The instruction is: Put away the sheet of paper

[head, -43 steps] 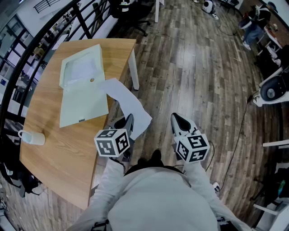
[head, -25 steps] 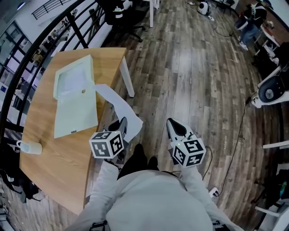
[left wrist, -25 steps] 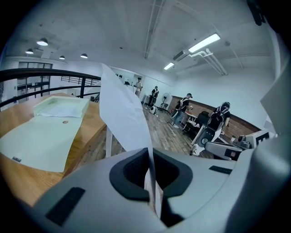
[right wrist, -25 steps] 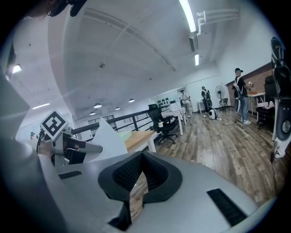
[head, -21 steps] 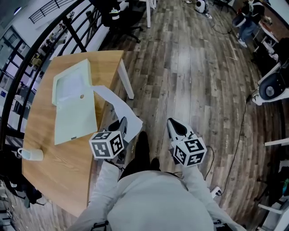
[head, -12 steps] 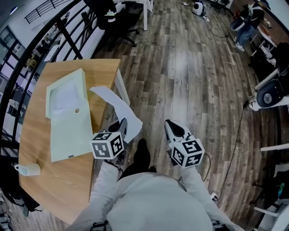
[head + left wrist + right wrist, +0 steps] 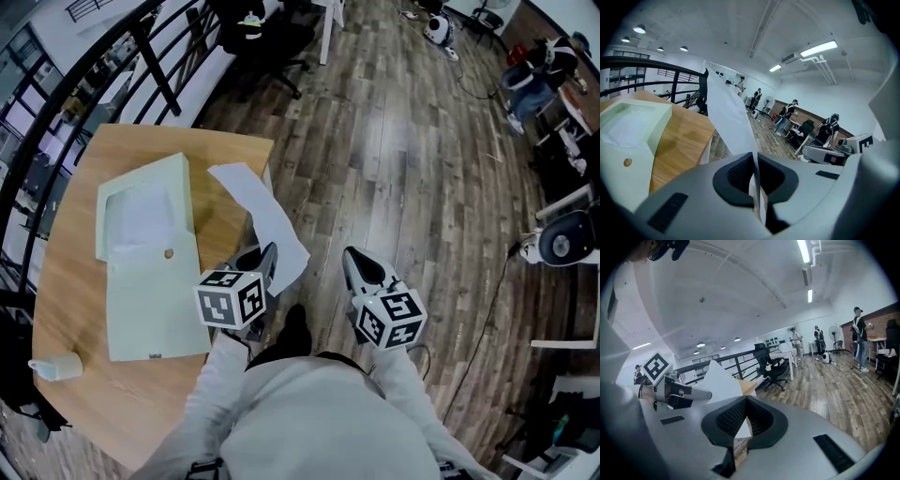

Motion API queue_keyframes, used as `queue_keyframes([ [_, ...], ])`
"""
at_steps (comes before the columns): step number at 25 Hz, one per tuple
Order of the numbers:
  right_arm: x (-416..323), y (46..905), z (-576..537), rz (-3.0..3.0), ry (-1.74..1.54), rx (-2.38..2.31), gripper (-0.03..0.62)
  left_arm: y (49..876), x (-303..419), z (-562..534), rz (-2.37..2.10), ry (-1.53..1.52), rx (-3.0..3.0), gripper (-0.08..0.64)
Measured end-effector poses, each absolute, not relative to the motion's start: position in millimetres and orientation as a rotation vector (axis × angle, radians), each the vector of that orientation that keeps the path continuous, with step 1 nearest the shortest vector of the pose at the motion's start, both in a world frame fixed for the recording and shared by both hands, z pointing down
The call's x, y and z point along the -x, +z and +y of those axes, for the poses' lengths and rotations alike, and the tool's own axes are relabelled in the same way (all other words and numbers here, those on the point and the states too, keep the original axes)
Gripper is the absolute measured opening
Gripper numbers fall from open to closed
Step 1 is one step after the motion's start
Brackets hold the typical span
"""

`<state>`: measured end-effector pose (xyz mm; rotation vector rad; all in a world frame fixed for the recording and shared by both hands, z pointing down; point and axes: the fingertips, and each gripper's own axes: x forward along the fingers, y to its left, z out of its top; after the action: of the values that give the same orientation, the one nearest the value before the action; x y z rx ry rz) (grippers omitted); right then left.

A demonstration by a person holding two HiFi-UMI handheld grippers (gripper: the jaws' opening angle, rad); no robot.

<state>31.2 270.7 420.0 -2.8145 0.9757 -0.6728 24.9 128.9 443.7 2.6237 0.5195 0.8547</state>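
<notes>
Sheet of paper (image 7: 265, 220) is pinched at its near end in my left gripper (image 7: 265, 261). It hangs in the air and stretches away from the jaws toward the table (image 7: 56, 300). In the head view its far corner shows over the table's right edge, just beside the pale green folder (image 7: 150, 272); can't tell if it touches either. In the left gripper view the paper (image 7: 729, 117) rises edge-on out of the left gripper (image 7: 754, 161), both jaws pressed flat against it.

Right gripper (image 7: 361, 267) is level with the left one, apart from the paper, over the wood floor (image 7: 403, 150). In the right gripper view its jaws (image 7: 745, 401) are together with nothing in them; the left gripper (image 7: 670, 390) with its marker cube shows off to the side there.

The folder lies open on the table, white sheet in its upper half, small round snap near the middle. A white cup (image 7: 52, 367) lies on its side at the near left of the table, well apart from the folder. Black office chair (image 7: 262, 28) beyond the table, dark railing (image 7: 84, 75) along the left.
</notes>
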Motion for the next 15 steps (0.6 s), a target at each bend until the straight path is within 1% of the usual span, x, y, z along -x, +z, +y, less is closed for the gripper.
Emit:
queue_keyframes([
  [11, -99, 419, 204, 1.184, -0.696, 2.768, 0.026, 444, -71, 75, 0.389, 0.808, -2.602, 0.017],
  [15, -136, 420, 181, 1.307, -0.69, 2.729, 0.026, 444, -90, 56, 0.29, 0.76, -2.584, 0.017],
])
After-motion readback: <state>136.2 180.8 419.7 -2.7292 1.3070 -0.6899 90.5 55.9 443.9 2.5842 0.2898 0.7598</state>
